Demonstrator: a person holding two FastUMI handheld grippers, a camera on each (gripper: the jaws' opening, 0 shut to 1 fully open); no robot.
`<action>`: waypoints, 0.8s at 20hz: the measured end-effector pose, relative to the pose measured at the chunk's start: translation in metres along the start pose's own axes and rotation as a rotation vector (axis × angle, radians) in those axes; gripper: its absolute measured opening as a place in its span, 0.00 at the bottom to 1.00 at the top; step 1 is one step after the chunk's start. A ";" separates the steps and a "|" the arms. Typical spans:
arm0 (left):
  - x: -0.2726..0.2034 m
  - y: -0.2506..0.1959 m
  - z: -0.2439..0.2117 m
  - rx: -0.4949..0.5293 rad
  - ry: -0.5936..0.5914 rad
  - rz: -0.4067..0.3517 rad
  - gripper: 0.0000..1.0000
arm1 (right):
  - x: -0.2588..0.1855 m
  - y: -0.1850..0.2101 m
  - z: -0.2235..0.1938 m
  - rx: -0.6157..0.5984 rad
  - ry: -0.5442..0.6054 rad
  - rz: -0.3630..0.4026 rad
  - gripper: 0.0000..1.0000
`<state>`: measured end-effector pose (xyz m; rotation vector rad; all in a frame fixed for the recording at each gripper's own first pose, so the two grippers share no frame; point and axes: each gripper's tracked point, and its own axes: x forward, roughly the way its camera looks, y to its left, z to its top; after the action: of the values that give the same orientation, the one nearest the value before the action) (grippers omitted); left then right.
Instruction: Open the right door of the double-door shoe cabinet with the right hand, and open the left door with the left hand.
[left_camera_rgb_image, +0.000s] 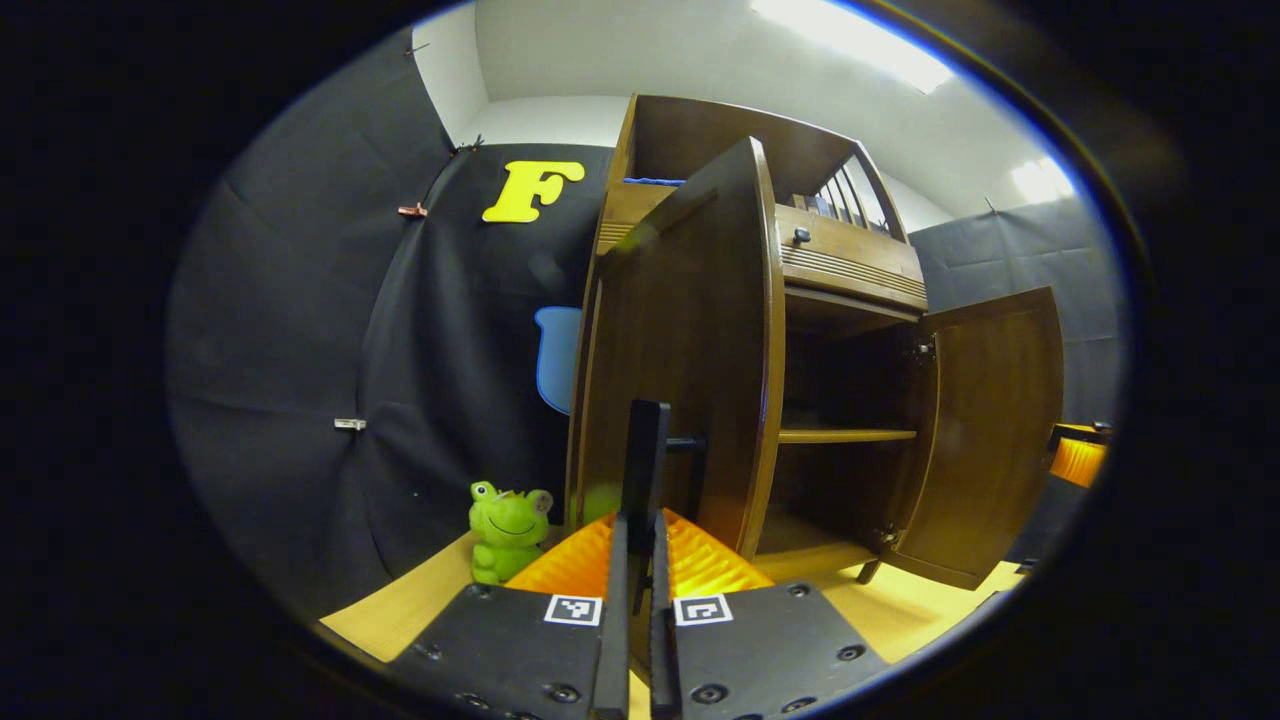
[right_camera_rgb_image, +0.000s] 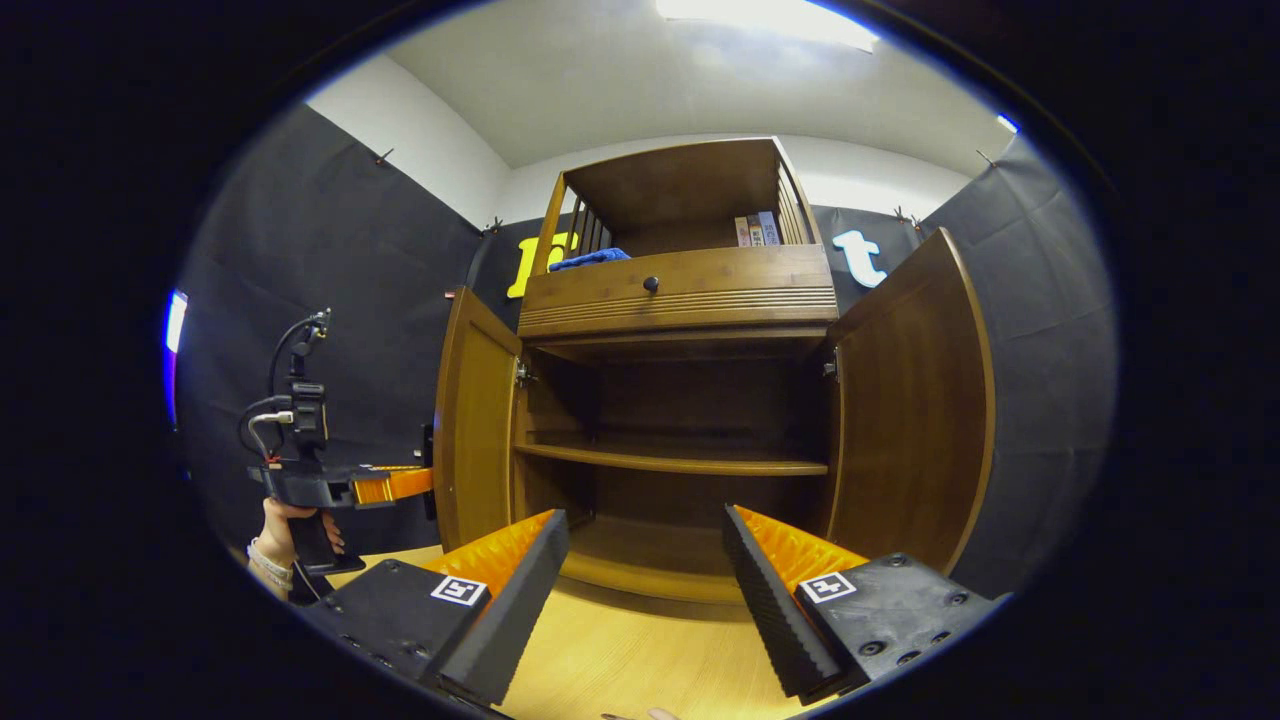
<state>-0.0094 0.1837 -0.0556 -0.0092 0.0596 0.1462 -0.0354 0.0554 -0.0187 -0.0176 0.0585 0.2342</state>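
A: Nearest the lens in the left gripper view, what is the left gripper (left_camera_rgb_image: 648, 455) doing?

B: Its fingers stand almost together, a narrow slit between them, and a thin dark bar, the left door's handle (left_camera_rgb_image: 690, 443), sits right at their tips. Whether both fingers press on it I cannot tell; the near finger hides the contact.

A: And the dark brown wooden left door (left_camera_rgb_image: 690, 350) itself?

B: Swung out toward the camera, seen nearly edge-on, its bottom corner just above the fingers.

A: The right gripper (right_camera_rgb_image: 645, 580)?

B: In the right gripper view its fingers are spread wide, holding nothing, hovering over the light wooden desk (right_camera_rgb_image: 640, 670) in front of the cabinet's open middle.

A: Where does the brown wooden double-door shoe cabinet (right_camera_rgb_image: 680, 290) stand?

B: Upright on the desk against the black cloth wall. The brown wooden right door (right_camera_rgb_image: 915, 410) is wide open, well apart from the right gripper. Inside, a single wooden shelf (right_camera_rgb_image: 670, 462) crosses the dark interior; above it a drawer with a small dark round knob (right_camera_rgb_image: 651, 284).

A: Anything else?

B: A blue cloth (right_camera_rgb_image: 590, 259) and some books (right_camera_rgb_image: 757, 230) lie in the top compartment, and a green frog toy (left_camera_rgb_image: 508, 530) sits on the desk beside the cabinet's left side. A hand (right_camera_rgb_image: 290, 535) grips the left gripper's handle
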 end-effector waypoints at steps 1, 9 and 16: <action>-0.002 0.005 0.000 -0.003 -0.003 0.011 0.11 | 0.000 -0.001 0.000 0.003 0.000 -0.003 0.95; -0.023 0.040 0.006 -0.015 -0.019 0.105 0.08 | 0.000 0.004 -0.001 0.033 0.000 -0.011 0.95; -0.061 0.044 0.023 -0.033 -0.045 0.147 0.00 | -0.002 0.010 0.002 0.028 -0.010 -0.011 0.95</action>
<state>-0.0743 0.2186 -0.0295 -0.0347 0.0131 0.2940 -0.0391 0.0646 -0.0170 0.0115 0.0518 0.2227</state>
